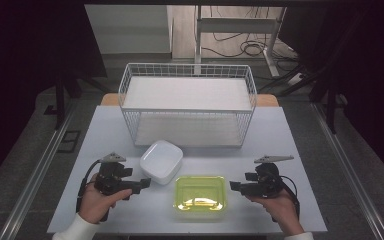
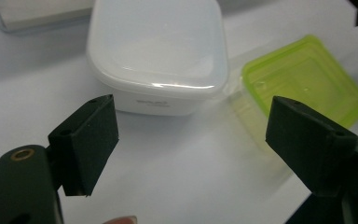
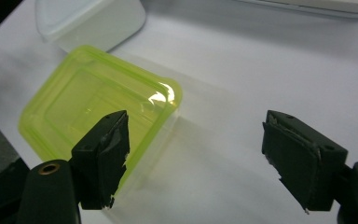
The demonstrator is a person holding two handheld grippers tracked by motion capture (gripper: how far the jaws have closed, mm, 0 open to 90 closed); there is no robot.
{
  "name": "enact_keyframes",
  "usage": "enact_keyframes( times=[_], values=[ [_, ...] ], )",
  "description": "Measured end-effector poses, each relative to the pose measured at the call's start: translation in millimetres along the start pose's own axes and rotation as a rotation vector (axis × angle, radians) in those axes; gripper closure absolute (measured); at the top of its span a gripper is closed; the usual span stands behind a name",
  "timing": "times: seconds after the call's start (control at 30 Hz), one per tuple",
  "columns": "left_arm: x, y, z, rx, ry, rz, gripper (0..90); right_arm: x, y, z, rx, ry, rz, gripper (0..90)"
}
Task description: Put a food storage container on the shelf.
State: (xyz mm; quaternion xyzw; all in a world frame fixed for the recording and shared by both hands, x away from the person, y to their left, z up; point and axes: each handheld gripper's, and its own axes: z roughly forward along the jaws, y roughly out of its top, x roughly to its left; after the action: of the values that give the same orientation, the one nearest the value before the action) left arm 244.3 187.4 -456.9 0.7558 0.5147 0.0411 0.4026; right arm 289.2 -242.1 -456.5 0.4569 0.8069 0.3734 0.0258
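**Containers flanked by two open grippers on the desk**

Containers of two colours are set close together near the front of the white desk point(image 1: 290, 135). The green container point(image 1: 200, 198), closed by a translucent green lid, is placed at the front centre, and a bright reflection is seen on its lid. The white container point(image 1: 161, 161), rounded at its corners and likewise lidded, is set just behind it and to its left; the two are very near at their corners, though contact cannot be told. Behind both, a white wire basket point(image 1: 187, 104) with two solid shelves is stood across the back of the desk.

The left gripper point(image 1: 145, 183) is held in a hand just left of the green container and in front of the white one, with its jaws pointed towards the green one. In the left gripper view its jaws are seen spread wide, with bare desk between them and both containers beyond.

The right gripper point(image 1: 233, 186) is held just right of the green container and is pointed at it. In the right gripper view its jaws are parted wide and nothing is clamped; one jaw is seen in front of the green container's near corner, and no contact can be made out.
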Motion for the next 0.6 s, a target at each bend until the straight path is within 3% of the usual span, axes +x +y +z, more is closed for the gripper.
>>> enact_keyframes(
  times=[0.47,0.6],
  values=[
    [-16.9,-10.7,21.9,0.066,-0.041,-0.076,23.0,4.4,-6.1,9.5,0.017,0.075,0.046,32.5],
    [-18.0,-12.0,28.9,0.076,-0.075,-0.105,27.2,5.1,-8.1,13.4,0.033,0.103,0.072,35.5]
  ],
)
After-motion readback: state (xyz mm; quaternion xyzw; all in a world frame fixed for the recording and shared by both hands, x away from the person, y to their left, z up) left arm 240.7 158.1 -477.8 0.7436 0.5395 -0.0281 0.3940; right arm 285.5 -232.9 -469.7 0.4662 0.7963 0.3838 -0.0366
